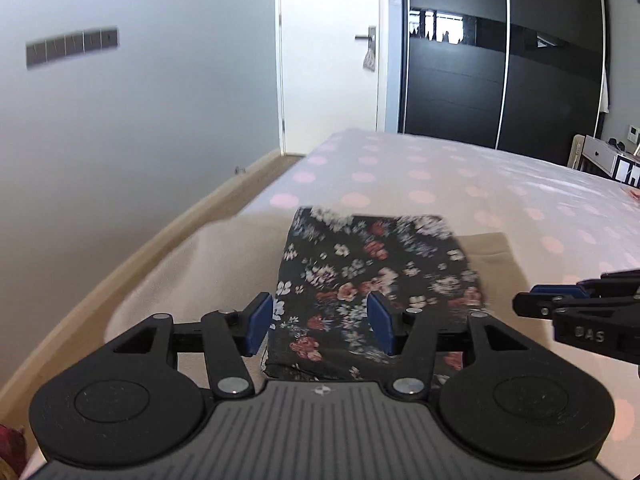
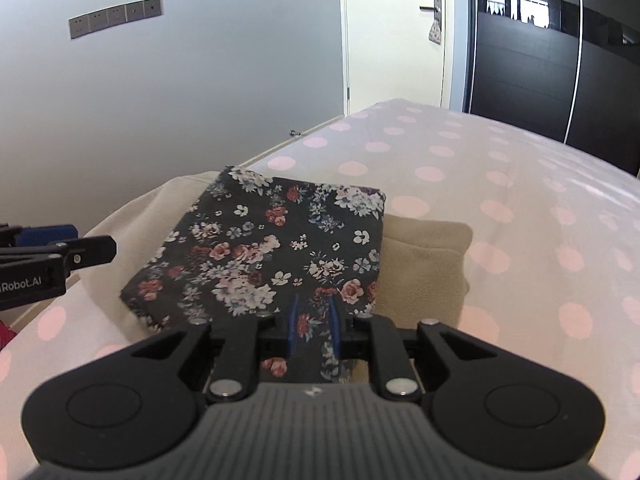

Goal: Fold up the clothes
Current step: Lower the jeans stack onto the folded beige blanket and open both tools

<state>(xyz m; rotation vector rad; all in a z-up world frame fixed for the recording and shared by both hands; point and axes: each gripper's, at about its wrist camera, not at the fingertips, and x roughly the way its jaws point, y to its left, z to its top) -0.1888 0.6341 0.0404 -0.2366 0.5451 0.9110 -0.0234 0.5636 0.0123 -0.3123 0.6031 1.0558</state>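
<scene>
Floral cloth (image 2: 272, 256) sits folded into a neat rectangle on a beige garment (image 2: 424, 256), straight ahead of both tongs on the polka-dot bed (image 2: 500, 184). Left gripper (image 1: 320, 322) has its blue pads wide apart over the near edge; right gripper (image 2: 314, 326) is pinched onto that same near edge.

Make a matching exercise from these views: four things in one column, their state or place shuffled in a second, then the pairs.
1. floral garment
2. beige garment
3. left tool
4. right tool

A. jaws wide open
B. under the folded piece
C. jaws nearly closed
D. folded, lying on top

Pairs: 1-D, 2-B, 3-A, 4-C
</scene>
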